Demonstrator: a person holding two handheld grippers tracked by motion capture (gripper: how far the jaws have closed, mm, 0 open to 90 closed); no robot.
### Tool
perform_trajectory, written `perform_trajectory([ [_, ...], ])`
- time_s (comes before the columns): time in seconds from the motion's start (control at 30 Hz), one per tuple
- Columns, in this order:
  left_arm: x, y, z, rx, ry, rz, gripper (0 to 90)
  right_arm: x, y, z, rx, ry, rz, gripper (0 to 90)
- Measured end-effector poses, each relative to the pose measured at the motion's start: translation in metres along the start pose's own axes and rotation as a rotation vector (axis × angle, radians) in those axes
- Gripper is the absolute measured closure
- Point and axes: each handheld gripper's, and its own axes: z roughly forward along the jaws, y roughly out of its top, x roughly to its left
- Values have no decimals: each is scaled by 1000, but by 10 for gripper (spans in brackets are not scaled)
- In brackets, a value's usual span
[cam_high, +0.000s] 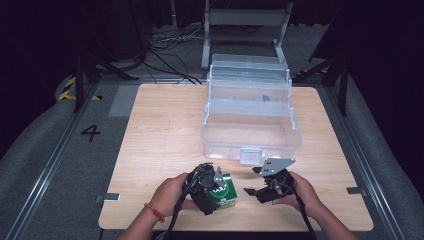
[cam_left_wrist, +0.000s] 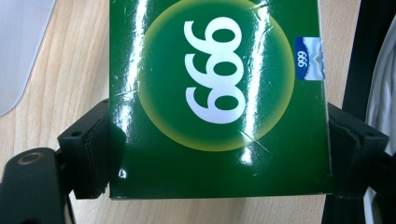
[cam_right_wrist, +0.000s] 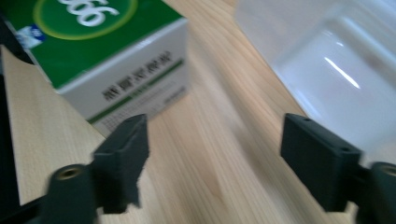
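Observation:
A green box (cam_high: 223, 192) marked "999" rests on the wooden table near its front edge. My left gripper (cam_high: 212, 192) is shut on it, a black jaw pressed against each side of the green box (cam_left_wrist: 217, 98). To its right my right gripper (cam_high: 256, 186) is open with nothing between its jaws. In the right gripper view the green box (cam_right_wrist: 107, 51) lies ahead to the left of the right gripper (cam_right_wrist: 215, 154), showing a white side with green print. A clear plastic storage box (cam_high: 250, 115) stands open behind both grippers.
The clear storage box (cam_right_wrist: 327, 70) sits close ahead on the right in the right gripper view. The table top (cam_high: 160, 130) has bare wood to the left of the storage box. Dark floor with cables and stands lies beyond the table's far edge.

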Motion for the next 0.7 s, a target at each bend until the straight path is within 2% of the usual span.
perform_trajectory([
  [0.03, 0, -1, 0, -5, 1, -2, 145, -2, -1, -3, -2, -12, 12, 195],
  [0.13, 0, -4, -1, -4, 0, -3, 146, -10, -5, -14, -8, 4, 37, 220],
  [0.3, 1, -9, -1, -27, 0, -24, 146, -14, -6, -28, -27, -15, 29, 213],
  [0.37, 1, -10, -2, -21, 2, -19, 146, -17, -6, -38, -55, -28, 32, 174],
  [0.43, 1, -12, -3, -17, 0, -29, 146, -20, -6, -50, -103, -42, 33, 172],
  [0.5, 1, -14, -4, -18, 2, -30, 146, -22, -6, -56, -115, -51, 38, 176],
  [0.6, 1, -17, -5, -16, 2, -41, 146, -30, -12, -71, -120, -80, 59, 235],
  [0.7, 1, -21, -7, -9, 6, -42, 146, -40, -18, -82, -147, -151, 84, 245],
])
